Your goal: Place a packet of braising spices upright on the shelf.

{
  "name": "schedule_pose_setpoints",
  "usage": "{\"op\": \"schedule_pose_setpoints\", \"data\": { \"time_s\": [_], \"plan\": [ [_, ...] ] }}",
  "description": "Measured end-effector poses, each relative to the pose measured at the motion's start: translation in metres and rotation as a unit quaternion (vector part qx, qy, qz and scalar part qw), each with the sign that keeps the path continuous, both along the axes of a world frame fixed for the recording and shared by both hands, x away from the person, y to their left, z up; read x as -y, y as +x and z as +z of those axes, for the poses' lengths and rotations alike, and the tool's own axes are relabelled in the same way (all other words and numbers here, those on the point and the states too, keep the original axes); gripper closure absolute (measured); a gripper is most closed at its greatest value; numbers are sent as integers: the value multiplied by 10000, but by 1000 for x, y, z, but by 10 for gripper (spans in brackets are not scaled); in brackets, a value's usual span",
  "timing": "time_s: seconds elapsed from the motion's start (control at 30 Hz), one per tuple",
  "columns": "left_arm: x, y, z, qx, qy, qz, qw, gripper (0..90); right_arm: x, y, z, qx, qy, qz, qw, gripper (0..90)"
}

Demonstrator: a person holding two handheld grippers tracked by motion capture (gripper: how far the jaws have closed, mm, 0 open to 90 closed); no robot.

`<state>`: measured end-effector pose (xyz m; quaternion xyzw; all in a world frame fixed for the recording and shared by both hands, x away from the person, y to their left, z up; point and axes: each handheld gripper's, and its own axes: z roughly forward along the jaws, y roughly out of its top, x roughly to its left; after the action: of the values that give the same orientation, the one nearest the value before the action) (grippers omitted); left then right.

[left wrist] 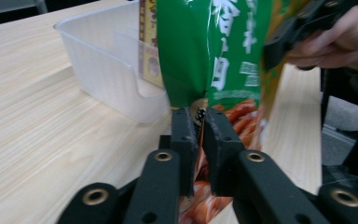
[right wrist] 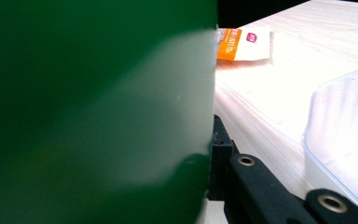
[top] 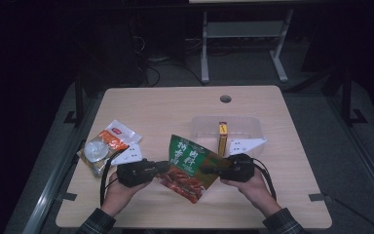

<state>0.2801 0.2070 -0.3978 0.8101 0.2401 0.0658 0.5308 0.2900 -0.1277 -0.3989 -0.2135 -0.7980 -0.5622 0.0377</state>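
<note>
A green snack bag [top: 190, 168] with red food pictured on it hangs tilted above the table's front, between my two grippers. My left gripper [top: 165, 166] comes in from the left and is shut on the bag's left edge. In the left gripper view its jaws [left wrist: 201, 126] stand nearly together with the bag's [left wrist: 214, 56] edge pinched between them. My right gripper [top: 207, 170] is shut on the bag's right side. In the right gripper view the bag [right wrist: 98, 112] covers one jaw of that gripper [right wrist: 209, 140]; the other jaw lies against the bag.
A clear plastic tub [top: 258, 124] stands behind the bag with a yellow box [top: 222, 136] upright inside. An orange-and-white packet [top: 119, 134], a clear bag with a round item [top: 95, 151] and a white card [top: 129, 155] lie at the left. A second white card [top: 246, 145] lies by the tub.
</note>
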Motion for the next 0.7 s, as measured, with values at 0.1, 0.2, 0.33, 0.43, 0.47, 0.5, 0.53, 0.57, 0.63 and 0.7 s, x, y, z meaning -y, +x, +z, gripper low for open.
{"op": "schedule_pose_setpoints", "data": {
  "time_s": [0.1,0.2,0.33,0.43,0.47,0.5,0.53,0.57,0.63,0.7],
  "plan": [
    [-3,1,0,-17,133,-6,9999,715,9,-5,4,57,10,-31,10000,895],
    [-3,-2,-3,-133,318,46,9994,581,17,-10,9,153,-51,-107,9998,895],
    [-6,-7,-7,-182,542,57,9983,467,29,-15,16,198,-136,-163,9996,895],
    [-10,-10,-10,-141,715,76,9973,409,36,-15,20,208,-142,-190,9995,895],
    [-12,-10,-11,-151,747,90,9971,391,38,-15,21,187,-137,-211,9995,895],
    [-14,-10,-12,-173,783,116,9967,378,40,-15,21,185,-136,-223,9995,895],
    [-17,-9,-14,-182,832,126,9963,363,43,-15,22,180,-147,-234,9995,895],
    [-19,-8,-16,-202,851,153,9960,352,46,-15,22,164,-165,-252,9994,895],
    [-24,-6,-18,-206,865,228,9958,328,52,-15,21,161,-197,-293,9992,895],
    [-27,-5,-20,-223,827,256,9960,312,58,-17,21,158,-257,-343,9990,894]
  ]
}}
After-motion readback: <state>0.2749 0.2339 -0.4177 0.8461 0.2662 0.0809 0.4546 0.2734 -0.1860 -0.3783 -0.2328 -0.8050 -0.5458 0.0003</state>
